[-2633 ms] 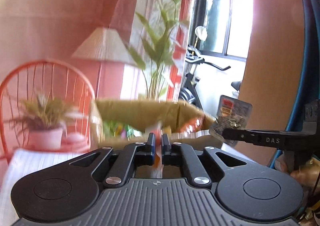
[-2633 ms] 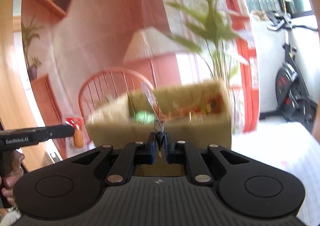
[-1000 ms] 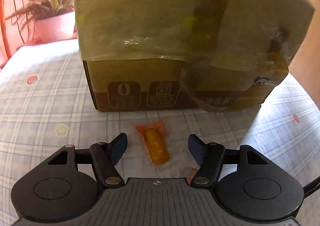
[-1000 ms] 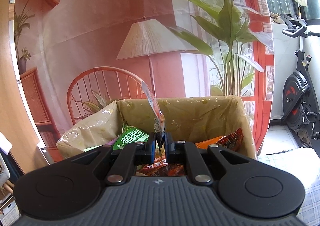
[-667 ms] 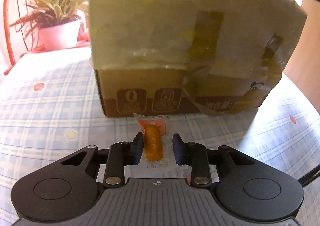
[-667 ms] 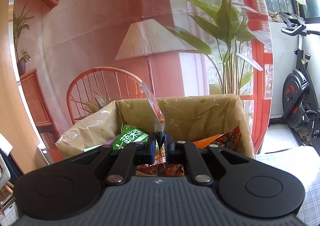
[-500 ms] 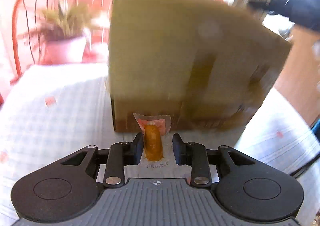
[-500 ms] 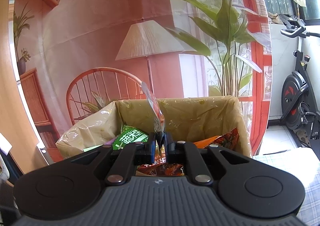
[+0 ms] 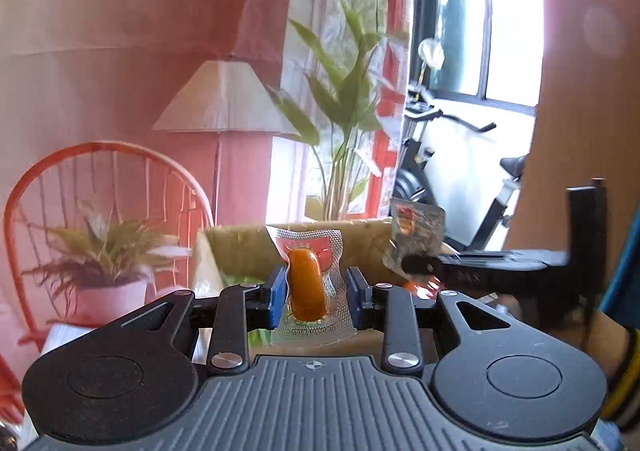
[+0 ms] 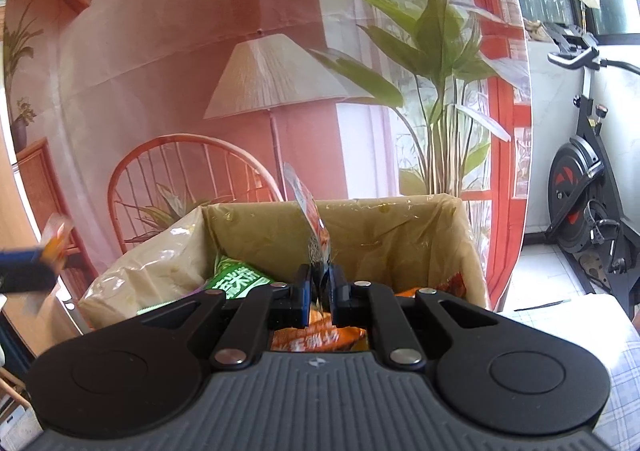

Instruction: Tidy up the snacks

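- Your left gripper [image 9: 316, 293] is clamped on a clear plastic packet with a red top panel holding an orange sausage-shaped snack [image 9: 306, 289]; the blue pads [image 9: 278, 297] press the packet's two side edges, and the snack stands upright between them.
- Take the open cardboard box lined with a yellowish plastic bag [image 10: 372, 235] as your landmark: in the left wrist view the sausage packet sits in front of the box's near rim [image 9: 240, 237], with its top edge level with that rim.
- Your right gripper [image 10: 319, 287] is fully closed on the bottom edge of a thin foil sachet with red and silver print [image 10: 306, 211]; the sachet stands up edge-on from the jaws, leaning slightly left.
- That sachet is over the box's opening, its top reaching just above the far wall of the box.
- In the left wrist view the same sachet [image 9: 416, 235] shows flat-on at the right end of the box rim, pinched by the black right-gripper finger [image 9: 460, 265].
- Inside the box, a green snack bag with white lettering [image 10: 236, 281] lies at the left, and an orange snack bag [image 10: 316, 337] lies just beyond your right gripper's fingers.
- The left gripper appears blurred at the far left of the right wrist view [image 10: 28, 265], to the left of the box.
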Tool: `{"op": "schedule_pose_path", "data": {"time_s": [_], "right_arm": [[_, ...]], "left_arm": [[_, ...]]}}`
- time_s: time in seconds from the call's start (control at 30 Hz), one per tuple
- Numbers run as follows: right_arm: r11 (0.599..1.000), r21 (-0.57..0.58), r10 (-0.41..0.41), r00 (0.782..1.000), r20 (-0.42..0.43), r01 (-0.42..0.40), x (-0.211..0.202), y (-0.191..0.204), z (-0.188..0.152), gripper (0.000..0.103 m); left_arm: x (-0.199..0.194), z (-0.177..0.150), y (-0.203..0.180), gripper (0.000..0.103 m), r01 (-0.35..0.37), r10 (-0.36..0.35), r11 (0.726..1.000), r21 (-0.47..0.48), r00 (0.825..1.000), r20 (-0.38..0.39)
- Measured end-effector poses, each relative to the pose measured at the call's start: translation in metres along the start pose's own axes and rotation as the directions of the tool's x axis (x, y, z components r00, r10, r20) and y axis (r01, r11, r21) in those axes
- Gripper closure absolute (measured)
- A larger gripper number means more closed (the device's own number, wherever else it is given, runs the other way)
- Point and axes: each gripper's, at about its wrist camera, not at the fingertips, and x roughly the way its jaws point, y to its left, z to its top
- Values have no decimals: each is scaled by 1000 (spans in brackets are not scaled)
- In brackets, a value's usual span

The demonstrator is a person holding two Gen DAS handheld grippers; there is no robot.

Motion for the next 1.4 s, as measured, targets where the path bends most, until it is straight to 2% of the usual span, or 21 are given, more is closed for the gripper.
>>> {"op": "schedule_pose_path", "data": {"time_s": [0.13,0.23,0.33,0.4,0.43,0.47,0.53,0.57,0.63,0.73,0.8,0.9,0.93,1.0,1.1,1.27,1.4], "right_arm": [[1000,16,-25,999,-48,26,16,-5,5,93],[999,7,-44,996,-74,45,21,-5,6,93],[997,-5,-78,993,-88,78,23,-6,8,91],[997,-6,-80,992,-98,80,24,-7,8,90],[997,-11,-83,991,-105,82,25,-7,8,89],[996,-17,-89,990,-108,88,24,-7,8,86],[995,-23,-96,990,-106,94,21,-6,8,78],[995,-22,-99,990,-103,97,19,-6,9,75],[994,-21,-107,990,-95,105,14,-5,11,72],[993,-24,-118,990,-76,116,2,0,15,60],[992,-26,-126,990,-59,124,-9,4,18,48],[991,-27,-131,990,-44,130,-26,12,22,35],[991,-28,-136,990,-38,135,-33,15,24,32],[990,-31,-139,990,-18,138,-48,22,25,15],[989,-36,-142,990,11,142,-70,33,28,2],[988,-30,-153,987,44,154,-104,51,29,0],[984,-33,-174,982,76,177,-133,69,28,0]], "left_arm": [[57,9,-7,70,-37,37,999,1,998,-52],[83,4,-6,69,-77,79,997,22,993,-86],[101,4,4,64,-77,72,996,-37,990,-122],[107,5,11,56,-51,41,996,-74,991,-126],[106,5,12,46,-51,42,996,-75,992,-119],[104,6,12,34,-60,52,996,-66,993,-110],[98,7,10,24,-67,63,997,-42,993,-95],[94,8,9,22,-66,63,997,-29,994,-91],[87,10,6,20,-69,68,998,-6,994,-88],[71,14,3,14,-64,65,998,7,994,-85],[57,15,2,13,-50,50,999,11,996,-70],[37,17,-1,12,-35,36,999,20,998,-60],[30,18,-2,11,-39,41,999,22,998,-56],[16,18,-4,8,-68,69,997,28,997,-46],[-6,19,-8,8,-95,96,994,45,995,-25],[-44,21,-16,6,-142,140,988,69,990,29],[-74,21,-18,6,-136,133,989,56,989,58]]}}
